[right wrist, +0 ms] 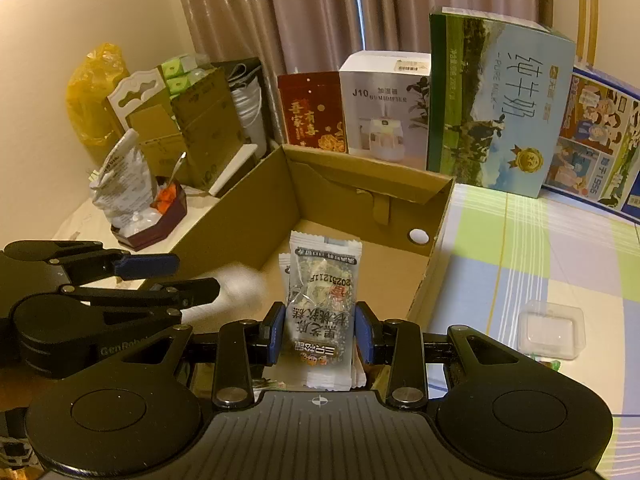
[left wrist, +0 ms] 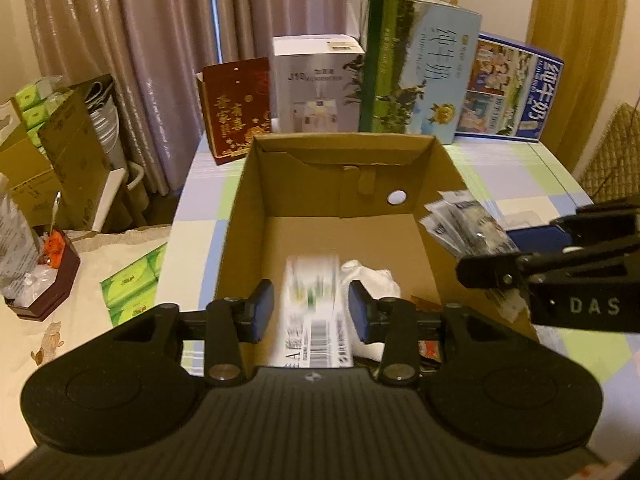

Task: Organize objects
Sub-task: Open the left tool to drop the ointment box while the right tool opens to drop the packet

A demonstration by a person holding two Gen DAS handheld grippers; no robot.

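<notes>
While poised above the near wall of the cardboard box point(left wrist: 240, 200), left gripper point(left wrist: 311, 307) stood part open, blue pads a little clear of either edge of a white barcode packet point(left wrist: 316, 336); packet blurred, so contact hard to judge, but narrow gaps seen on both sides. Packet lying lengthwise over the box's near end, just beside a crumpled white bag point(left wrist: 372, 276) on the box floor. Far half of the floor bare cardboard up to the back wall with its round hole.

Right gripper point(right wrist: 320, 328) closed onto a stack of snack packets point(right wrist: 322, 292), pads pressed to both long edges, top of the stack standing up past the fingertips. Held over the box's right wall, near its front corner; seen from the left wrist as crossing that rim.

Right of the box, checked tablecloth point(right wrist: 520, 260) mostly open, with only a clear plastic case point(right wrist: 550, 332) near the front edge. Behind the box, a row of upright cartons point(left wrist: 416, 72) close against the back wall, leaving little room there
</notes>
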